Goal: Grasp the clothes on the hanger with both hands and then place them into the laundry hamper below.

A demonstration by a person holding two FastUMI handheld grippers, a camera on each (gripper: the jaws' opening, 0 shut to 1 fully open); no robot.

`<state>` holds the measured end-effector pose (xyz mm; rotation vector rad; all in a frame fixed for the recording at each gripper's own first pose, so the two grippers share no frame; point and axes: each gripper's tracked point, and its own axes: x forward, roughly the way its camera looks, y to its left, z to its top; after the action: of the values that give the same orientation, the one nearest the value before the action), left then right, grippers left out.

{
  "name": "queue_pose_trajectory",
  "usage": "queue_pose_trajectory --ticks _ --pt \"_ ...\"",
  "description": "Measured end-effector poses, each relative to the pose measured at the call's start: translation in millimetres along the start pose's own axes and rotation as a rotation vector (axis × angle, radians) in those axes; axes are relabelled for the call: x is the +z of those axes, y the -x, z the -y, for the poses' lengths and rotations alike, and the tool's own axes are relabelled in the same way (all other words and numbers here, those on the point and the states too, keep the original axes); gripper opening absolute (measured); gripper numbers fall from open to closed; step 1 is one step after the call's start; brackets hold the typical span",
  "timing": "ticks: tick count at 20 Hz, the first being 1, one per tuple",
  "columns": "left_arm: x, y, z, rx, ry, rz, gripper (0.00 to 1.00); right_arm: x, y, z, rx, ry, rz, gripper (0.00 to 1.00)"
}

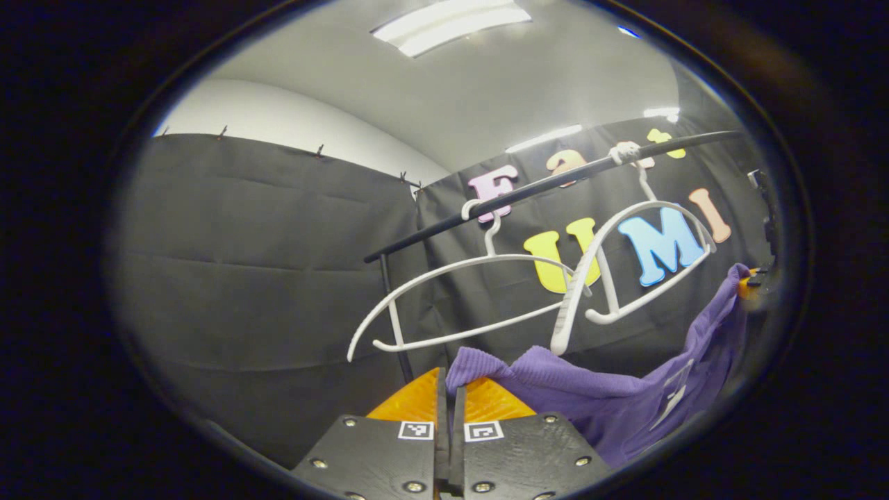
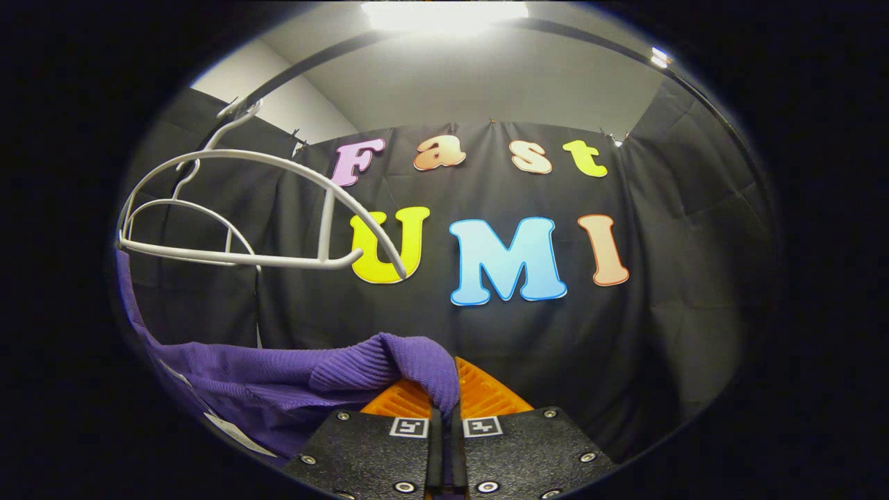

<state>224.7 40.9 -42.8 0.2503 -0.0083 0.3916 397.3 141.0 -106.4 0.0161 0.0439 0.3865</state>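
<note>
Purple knit cloth, a ribbed garment (image 1: 625, 396), hangs stretched between my two tools, below the hangers and off them. My left tool (image 1: 450, 396) is pinched together on one bunched end of the garment, the fabric folding over the tip of the right-hand finger in the left gripper view. My right tool (image 2: 444, 399) is clamped on the other end, a ribbed fold (image 2: 410, 361) draped over the fingertips and running down into the slit between them.

As for writing, a pale label (image 2: 236, 434) sits on the garment low in the right gripper view, and light markings (image 1: 675, 392) show on the cloth in the left gripper view; both are too small and skewed for me to read, and I think the markings are print rather than a sewn tag. Small square black-and-white code markers (image 1: 415, 430) sit on each tool's body.

Two white plastic hangers, the nearer hanger (image 1: 458, 305) and the farther hanger (image 1: 639, 264), hang bare from a dark rail (image 1: 542, 186), tilted and overlapping at their inner ends. In the right gripper view the same pair (image 2: 243, 215) hangs up and to the left, above the garment's sagging edge. To the right of them the space in front of the black cloth wall (image 2: 660, 333) is open. A ceiling light (image 1: 451, 24) glows overhead.
</note>
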Motion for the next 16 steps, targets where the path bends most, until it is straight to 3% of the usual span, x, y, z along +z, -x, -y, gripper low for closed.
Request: queue_pose_trajectory --ticks 6,8,9,15,16 --pt "-0.2 47.7 -16.6 -0.026 0.023 0.025 0.01 21.4 71.5 -8.1 -0.005 -0.031 0.02 0.04" --pt "7.0 62.1 -17.8 -0.052 0.038 0.04 0.06 34.4 93.5 -14.2 -0.005 -0.045 0.03 0.04" --pt "10.4 69.0 -19.5 -0.064 0.052 0.043 0.01 42.3 104.7 -18.3 -0.004 -0.053 0.039 0.04" --pt "34.3 109.9 -21.9 -0.159 0.125 0.08 0.01 72.0 170.0 -56.9 0.042 -0.076 0.064 0.04" --pt "35.8 115.6 -22.7 -0.173 0.137 0.084 0.06 74.7 179.8 -64.9 0.052 -0.086 0.063 0.04"
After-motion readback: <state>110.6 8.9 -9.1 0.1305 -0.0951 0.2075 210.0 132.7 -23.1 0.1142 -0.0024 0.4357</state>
